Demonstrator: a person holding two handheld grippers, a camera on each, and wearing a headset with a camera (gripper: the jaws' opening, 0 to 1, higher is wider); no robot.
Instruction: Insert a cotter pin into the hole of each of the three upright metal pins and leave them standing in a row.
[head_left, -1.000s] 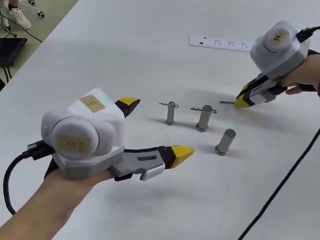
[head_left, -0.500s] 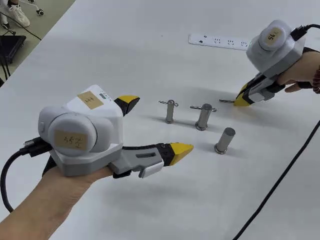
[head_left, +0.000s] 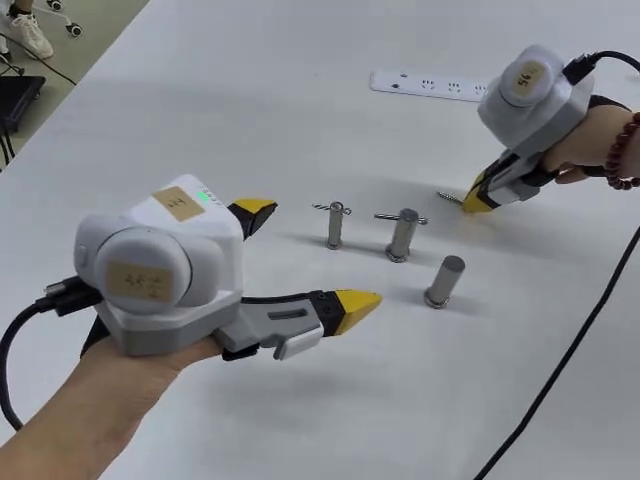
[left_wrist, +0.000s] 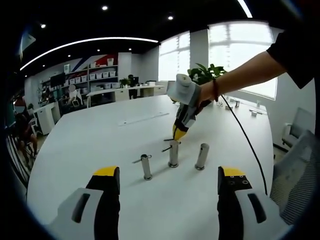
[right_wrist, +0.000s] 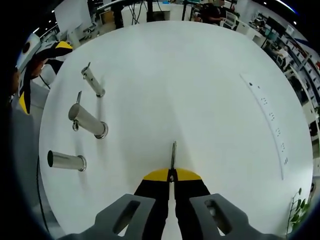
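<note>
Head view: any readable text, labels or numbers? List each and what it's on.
On the left gripper, top tan sticker: handwriting, too blurred to read.
Same gripper, front tan sticker: handwriting, unreadable.
On the right gripper, tan sticker: handwritten marks, not legible.
On the power strip: no readable print.

Hidden between yellow tips of right gripper: rear of thin grey metal cotter pin. Too small to tell: any hole in near-right silver cylinder pin.
</note>
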